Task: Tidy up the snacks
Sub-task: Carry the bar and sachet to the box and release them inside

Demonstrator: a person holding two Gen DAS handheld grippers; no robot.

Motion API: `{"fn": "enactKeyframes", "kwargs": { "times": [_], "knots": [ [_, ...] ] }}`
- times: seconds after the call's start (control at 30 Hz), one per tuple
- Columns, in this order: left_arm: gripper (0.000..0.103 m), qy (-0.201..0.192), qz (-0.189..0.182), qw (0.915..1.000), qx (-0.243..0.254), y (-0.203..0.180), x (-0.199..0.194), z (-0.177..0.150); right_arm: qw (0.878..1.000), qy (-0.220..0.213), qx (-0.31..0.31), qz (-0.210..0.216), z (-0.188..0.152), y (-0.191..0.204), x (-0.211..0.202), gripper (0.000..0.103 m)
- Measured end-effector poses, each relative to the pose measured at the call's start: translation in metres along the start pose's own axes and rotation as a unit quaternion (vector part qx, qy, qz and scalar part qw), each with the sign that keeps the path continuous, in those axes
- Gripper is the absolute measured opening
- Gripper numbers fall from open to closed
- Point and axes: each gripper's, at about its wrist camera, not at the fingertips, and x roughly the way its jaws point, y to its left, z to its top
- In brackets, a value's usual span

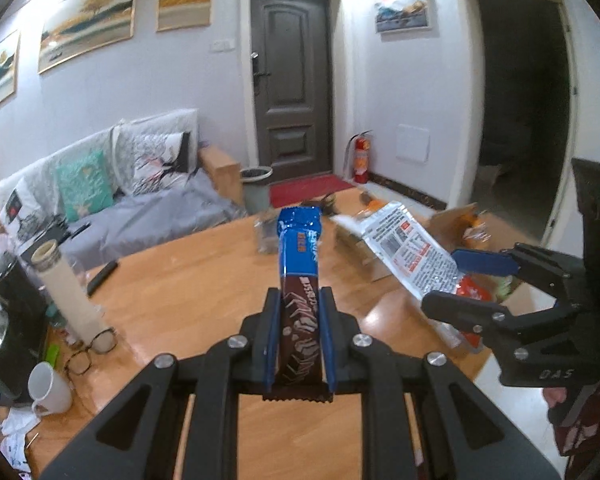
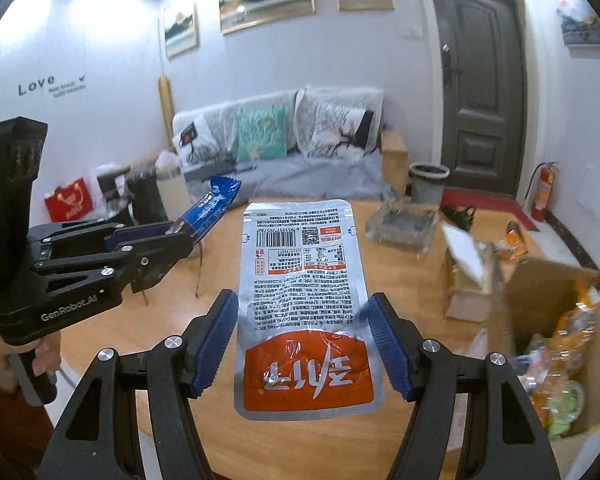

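Clamped lengthwise in left gripper (image 1: 299, 336): blue-brown bar (image 1: 300, 264); right gripper (image 2: 304, 344) half-spread, pinching silver pouch (image 2: 300, 280); clear tray (image 2: 404, 224) ahead, nearer right

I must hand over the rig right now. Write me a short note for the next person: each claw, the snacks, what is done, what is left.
Left claw: shut on the blue-brown snack bar, held above the wooden table.
Right claw: gripping the silver-orange pouch by its edges, also in the air.
Cardboard box to the right holds more snacks; a clear container stands further back.
Done: both snacks picked up.
Left: place both; destination not evident.
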Motion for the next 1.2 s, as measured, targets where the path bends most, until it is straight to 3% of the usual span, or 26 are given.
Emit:
{"fn": "enactKeyframes", "kwargs": {
  "times": [0.37,0.67,0.97,1.2],
  "knots": [
    [0.016,-0.024,-0.067,0.9958,0.057,-0.107,0.009,0.046,0.995,-0.039,0.065,-0.067,-0.017,-0.082,-0.072,0.064],
    [0.016,0.006,-0.124,0.9893,0.076,-0.2,0.068,0.065,0.979,-0.037,0.088,-0.181,-0.046,-0.155,-0.082,0.064],
    [0.016,0.05,-0.131,0.9858,0.092,-0.248,0.127,0.062,0.977,-0.007,0.122,-0.175,-0.072,-0.206,-0.065,0.064],
    [0.016,0.085,-0.118,0.9847,0.096,-0.246,0.173,0.063,0.978,0.002,0.122,-0.172,-0.075,-0.224,-0.046,0.065]
  ]
}}
